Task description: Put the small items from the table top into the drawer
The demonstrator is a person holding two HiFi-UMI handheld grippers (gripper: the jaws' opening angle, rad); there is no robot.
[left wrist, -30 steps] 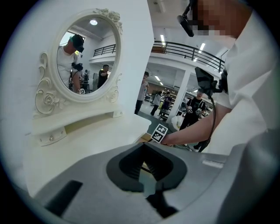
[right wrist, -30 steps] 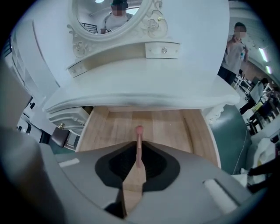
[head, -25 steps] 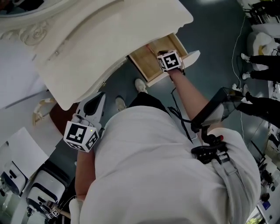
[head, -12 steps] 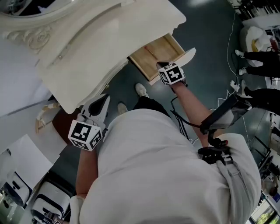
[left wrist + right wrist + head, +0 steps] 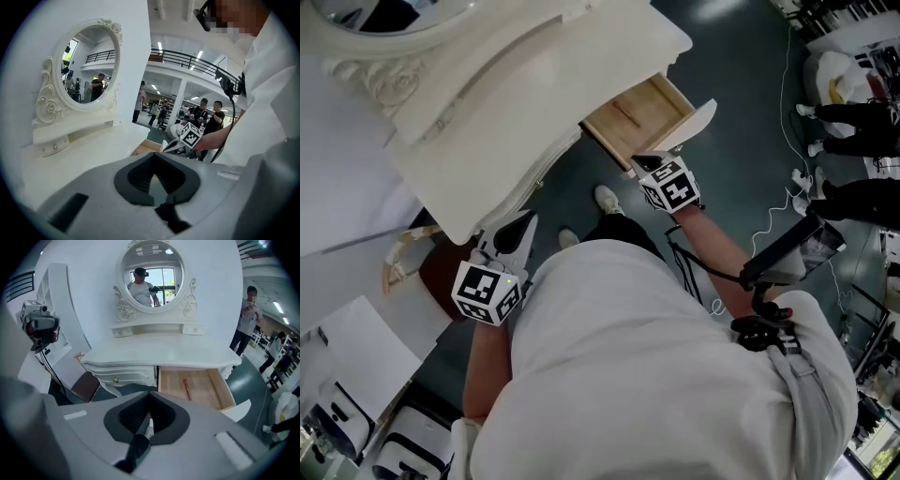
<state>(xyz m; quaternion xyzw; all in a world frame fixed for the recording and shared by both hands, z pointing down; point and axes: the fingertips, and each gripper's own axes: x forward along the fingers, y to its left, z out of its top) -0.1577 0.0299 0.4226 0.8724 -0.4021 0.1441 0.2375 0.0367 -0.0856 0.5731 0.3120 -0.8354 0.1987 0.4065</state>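
A white dressing table [image 5: 159,355] with an oval mirror [image 5: 150,273] was shown from overhead and from both tools. The right gripper [image 5: 643,163], at centre right of the head view, was held near the front corner of the pulled-out drawer [image 5: 208,385], its jaws closed on nothing. The left gripper [image 5: 523,225], at lower left beside the table's edge, was likewise seen with its jaws drawn together at the tips and empty. It was judged that the drawer, jutting into the standing space, could be bumped by the right gripper or the person's legs, so that its contents were jolted. A push on its smooth white front with closed jaws might also slip off. The drawer, at lower right of the right gripper view, was wood-lined and held one slender red item [image 5: 186,388], laid lengthwise left of centre and apart from the walls. A second drawer [image 5: 126,373] to its left was shut, its contents hidden. No small items could be made out on the table top.
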